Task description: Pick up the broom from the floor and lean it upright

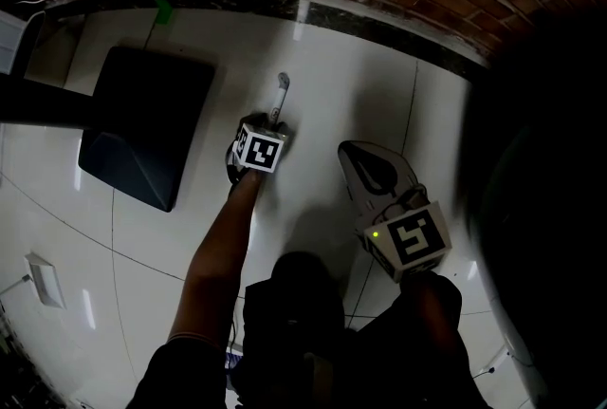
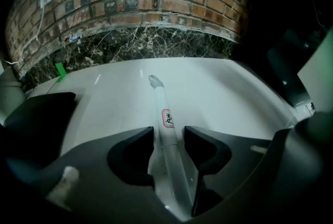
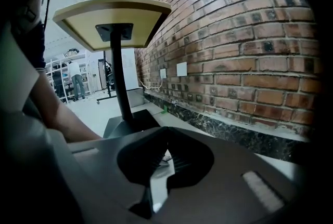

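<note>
Head view: left tongs (image 1: 276, 125) cover broom handle (image 1: 281, 90), only tip showing.

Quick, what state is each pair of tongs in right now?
Left tongs: open, broom handle between them, not clamped.
Right tongs: closed, holding nothing.

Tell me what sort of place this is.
Probably an indoor workshop or lab room: a bare brick wall, a white tiled floor, a pedestal table, and shelves at the far end.
</note>
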A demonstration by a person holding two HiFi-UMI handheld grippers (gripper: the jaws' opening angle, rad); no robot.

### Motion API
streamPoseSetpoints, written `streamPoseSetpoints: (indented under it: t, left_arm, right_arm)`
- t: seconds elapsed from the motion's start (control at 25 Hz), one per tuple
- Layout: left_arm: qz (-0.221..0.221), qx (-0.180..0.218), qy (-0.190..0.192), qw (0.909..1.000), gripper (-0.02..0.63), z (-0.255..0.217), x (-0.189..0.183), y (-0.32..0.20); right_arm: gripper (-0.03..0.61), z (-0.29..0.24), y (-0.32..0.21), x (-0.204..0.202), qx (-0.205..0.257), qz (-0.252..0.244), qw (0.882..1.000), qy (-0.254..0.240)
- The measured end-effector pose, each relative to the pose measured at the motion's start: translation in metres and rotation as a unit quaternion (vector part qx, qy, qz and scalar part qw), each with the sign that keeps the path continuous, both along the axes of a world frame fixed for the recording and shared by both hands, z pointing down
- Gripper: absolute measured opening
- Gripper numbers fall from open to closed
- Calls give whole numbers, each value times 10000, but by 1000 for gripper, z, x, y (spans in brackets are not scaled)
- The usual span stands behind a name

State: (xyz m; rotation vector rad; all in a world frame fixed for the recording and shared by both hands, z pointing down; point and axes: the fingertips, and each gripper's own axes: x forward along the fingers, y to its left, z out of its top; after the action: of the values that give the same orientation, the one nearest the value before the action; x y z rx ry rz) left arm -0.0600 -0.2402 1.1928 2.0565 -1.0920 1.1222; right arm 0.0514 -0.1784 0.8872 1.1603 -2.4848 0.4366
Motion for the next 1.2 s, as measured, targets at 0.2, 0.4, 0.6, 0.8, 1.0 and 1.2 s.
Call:
streamPoseSetpoints:
  t: [0.2,0.4,0.6,0.8,1.0,1.2]
  left_arm:
    - [161,-118,-13,9998,184,1,3,-2]
    - [-3,-428,-150,9990,109,-1,-4,1]
    - [-121,-267,35,9996,104,-34,-3,2]
    - [-210,-27,128,9997,100,-108,-3,3]
    - [-268,8,138,9995,95,-194,-12,19]
    - [-152,355,144,9992,94,-305,-12,31]
  right_arm:
    - [2,5,4,1,-114,-32,9999,28]
    - [2,-10,8,-3,36,-93,10000,6]
    - [2,-34,9,7,342,-65,9994,7]
    - [2,-81,25,-11,262,-206,9993,-168]
    - [2,-151,43,-28,166,-134,9989,-415]
    - [2,-223,65,-37,-51,5,9980,-630]
